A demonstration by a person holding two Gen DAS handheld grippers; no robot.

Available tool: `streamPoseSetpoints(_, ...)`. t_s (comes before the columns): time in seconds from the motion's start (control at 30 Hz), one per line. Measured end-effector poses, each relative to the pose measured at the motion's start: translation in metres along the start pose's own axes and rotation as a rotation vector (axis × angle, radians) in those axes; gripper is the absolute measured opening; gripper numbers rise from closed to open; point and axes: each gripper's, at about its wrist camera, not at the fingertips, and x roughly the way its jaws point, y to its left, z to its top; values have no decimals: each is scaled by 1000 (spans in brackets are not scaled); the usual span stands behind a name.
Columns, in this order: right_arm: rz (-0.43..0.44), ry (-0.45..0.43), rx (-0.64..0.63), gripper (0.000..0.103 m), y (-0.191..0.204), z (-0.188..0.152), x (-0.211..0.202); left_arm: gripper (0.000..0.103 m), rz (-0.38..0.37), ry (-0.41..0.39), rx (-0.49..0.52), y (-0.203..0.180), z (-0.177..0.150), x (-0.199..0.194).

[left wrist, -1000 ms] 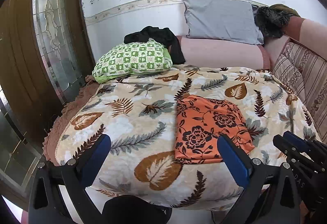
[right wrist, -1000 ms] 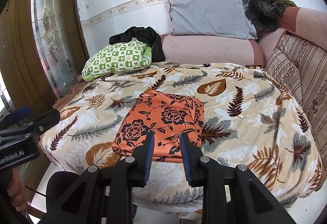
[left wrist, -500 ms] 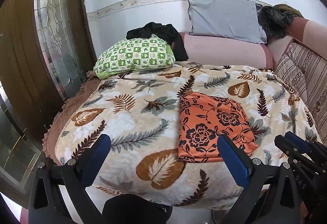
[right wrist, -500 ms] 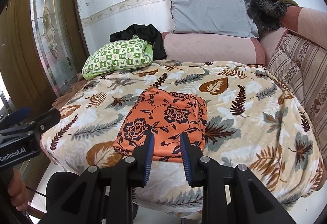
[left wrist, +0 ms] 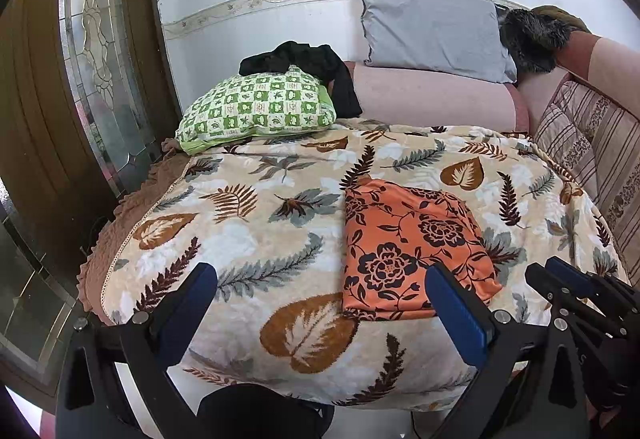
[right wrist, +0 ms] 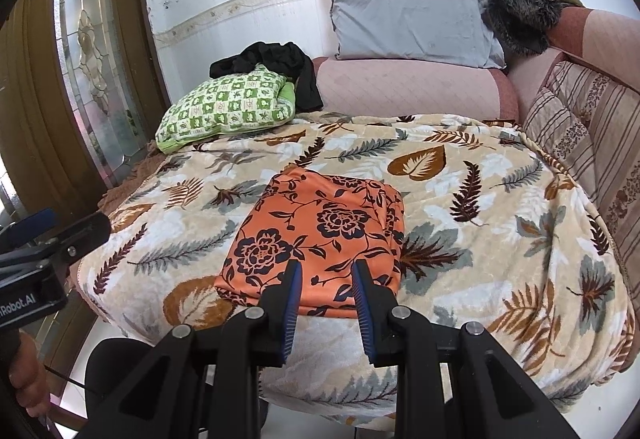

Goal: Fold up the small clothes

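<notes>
At the far left a wooden door [left wrist: 48, 119] with a glass panel stands beside the bed. The left gripper [left wrist: 320, 303] hovers over the near edge of the leaf-patterned blanket [left wrist: 248, 239]; its fingers [left wrist: 192, 299] are spread wide and hold nothing. A green checkered pillow [left wrist: 256, 107] lies at the far left of the bed. The folded orange floral cloth [right wrist: 316, 239] lies flat near the middle. The right gripper [right wrist: 326, 291] is just at the cloth's near edge, its fingers [right wrist: 292, 295] a little apart and empty. A grey pillow [right wrist: 412, 23] leans on the far wall.
</notes>
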Motion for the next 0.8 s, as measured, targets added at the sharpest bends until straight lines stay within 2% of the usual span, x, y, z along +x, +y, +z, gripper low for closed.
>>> streamPoseSetpoints(0.47, 45, 10, 2, 29, 13, 11, 28, 103, 23, 35, -20, 9, 6, 20)
streamPoseSetpoints(0.8, 51, 26, 8, 29, 15, 13, 42, 103, -2, 50, -10, 6, 8, 28)
